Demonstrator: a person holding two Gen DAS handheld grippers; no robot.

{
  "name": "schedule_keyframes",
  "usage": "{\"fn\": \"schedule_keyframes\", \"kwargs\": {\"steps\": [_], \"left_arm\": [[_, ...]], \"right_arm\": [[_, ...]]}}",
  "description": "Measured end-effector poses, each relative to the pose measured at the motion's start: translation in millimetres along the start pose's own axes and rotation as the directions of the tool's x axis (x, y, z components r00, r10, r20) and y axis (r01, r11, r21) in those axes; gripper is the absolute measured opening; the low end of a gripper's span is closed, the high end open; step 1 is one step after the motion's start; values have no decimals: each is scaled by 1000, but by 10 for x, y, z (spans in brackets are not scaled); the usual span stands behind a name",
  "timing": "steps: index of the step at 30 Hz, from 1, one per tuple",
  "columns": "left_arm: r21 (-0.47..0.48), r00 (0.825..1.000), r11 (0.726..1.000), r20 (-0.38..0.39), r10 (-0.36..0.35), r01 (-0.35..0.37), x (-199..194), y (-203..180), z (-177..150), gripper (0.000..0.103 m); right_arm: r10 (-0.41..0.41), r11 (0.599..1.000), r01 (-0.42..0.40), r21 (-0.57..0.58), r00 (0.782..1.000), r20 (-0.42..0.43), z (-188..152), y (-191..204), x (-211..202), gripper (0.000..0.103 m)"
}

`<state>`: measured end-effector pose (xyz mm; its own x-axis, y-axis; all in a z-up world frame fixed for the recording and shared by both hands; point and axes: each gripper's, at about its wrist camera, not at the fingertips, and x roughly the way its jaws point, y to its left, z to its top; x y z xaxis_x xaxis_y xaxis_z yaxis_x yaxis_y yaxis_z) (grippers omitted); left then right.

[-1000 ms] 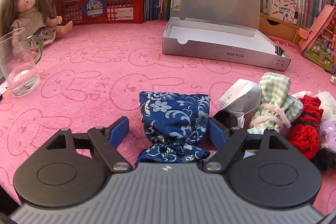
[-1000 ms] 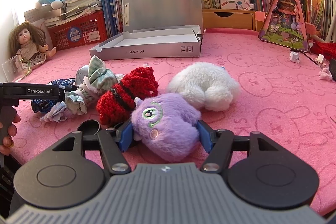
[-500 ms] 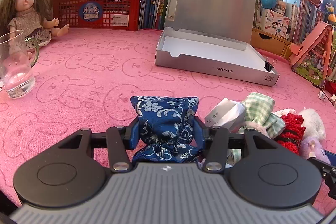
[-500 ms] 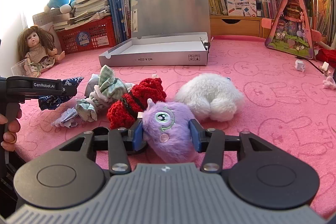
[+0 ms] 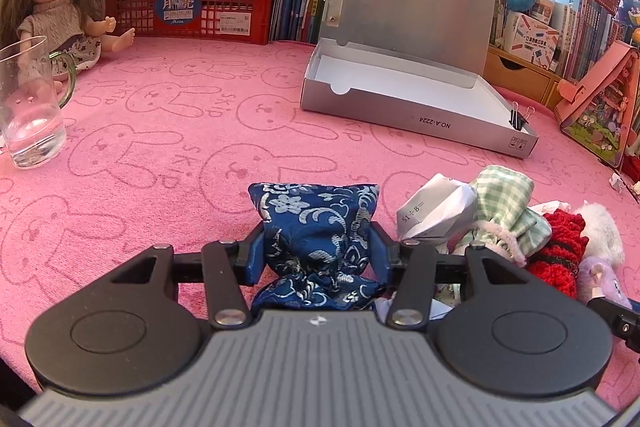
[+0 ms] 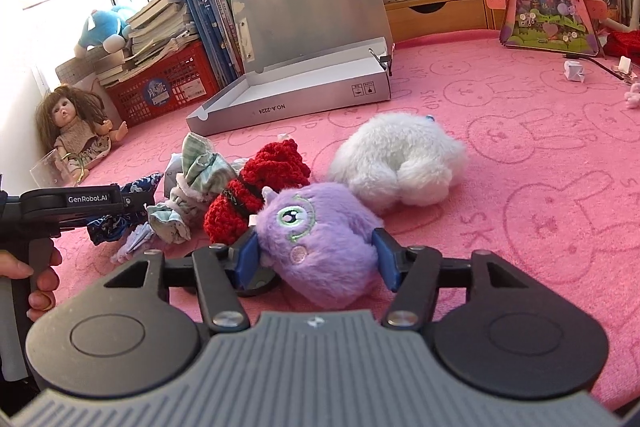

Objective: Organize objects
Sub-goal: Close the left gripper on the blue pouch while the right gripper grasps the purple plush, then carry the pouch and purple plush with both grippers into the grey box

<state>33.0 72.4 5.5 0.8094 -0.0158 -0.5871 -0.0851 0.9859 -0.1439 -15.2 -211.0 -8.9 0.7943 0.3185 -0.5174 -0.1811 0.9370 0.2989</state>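
My left gripper [image 5: 316, 239] is shut on a blue brocade pouch [image 5: 312, 211], its blue pads pressing both sides just above the pink bunny cloth [image 5: 160, 147]. In the right wrist view a purple plush toy [image 6: 316, 223] with a stitched eye sits between the pads of my right gripper [image 6: 316, 251]. Those jaws are opening slightly, and the pads still touch the fur. Behind both stands an open silver box [image 5: 400, 95] with its lid up and a white, bare floor. The same pouch [image 6: 142, 187] shows at the left of the right wrist view.
Beside the purple toy lie a red knitted piece [image 6: 256, 195], a green checked cloth bundle [image 6: 200, 163], a white plush [image 6: 400, 159] and folded paper [image 5: 436, 207]. A glass mug [image 5: 32, 107], a doll [image 5: 56, 15] and a red crate [image 5: 192, 7] stand at the far left. A hand [image 6: 40, 291] holds the left tool.
The left jaws went from wide open to closed on the blue pouch. The right jaws squeezed in on the purple toy, then eased a little, and the right view rolled.
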Motion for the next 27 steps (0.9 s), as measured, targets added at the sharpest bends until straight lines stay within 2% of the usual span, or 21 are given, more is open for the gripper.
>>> {"fn": "schedule_keyframes", "kwargs": {"steps": [5, 8, 10, 11, 13, 16, 20, 21, 23, 27], "left_arm": [[19, 999, 1000, 47, -10, 9, -104, -41, 88, 56], [23, 998, 1000, 65, -13, 11, -136, -56, 155, 56], [20, 997, 1000, 73, -16, 14, -149, -61, 178, 56], [17, 997, 1000, 74, -17, 16, -151, -61, 178, 56], [15, 998, 1000, 66, -20, 19, -140, -61, 163, 56], [6, 999, 1000, 42, -23, 23, -93, -42, 130, 57], [-7, 999, 1000, 27, -22, 22, -51, -19, 94, 57], [-6, 999, 1000, 25, -22, 22, -43, -20, 90, 57], [-3, 999, 1000, 23, -25, 25, -35, -26, 83, 57], [1, 999, 1000, 20, -31, 31, -28, -44, 77, 57]], "right_arm": [[5, 1000, -4, -21, 999, 32, 71, 47, -91, 47], [6, 999, -4, -36, 999, 39, 138, 60, -113, 46], [5, 999, -4, -33, 999, 42, 140, 39, -104, 53], [4, 1000, -3, -13, 999, 47, 127, 8, -100, 67], [26, 998, -28, 49, 999, 37, 96, -86, -75, 77], [61, 987, -62, 146, 998, 8, 53, -210, -11, 83], [84, 981, -83, 176, 996, 1, 40, -235, 44, 84], [81, 983, -79, 164, 997, -4, 42, -214, 55, 82], [81, 988, -78, 130, 997, -20, 47, -157, 64, 68], [75, 994, -72, 86, 997, -27, 39, -50, 48, 66]]}}
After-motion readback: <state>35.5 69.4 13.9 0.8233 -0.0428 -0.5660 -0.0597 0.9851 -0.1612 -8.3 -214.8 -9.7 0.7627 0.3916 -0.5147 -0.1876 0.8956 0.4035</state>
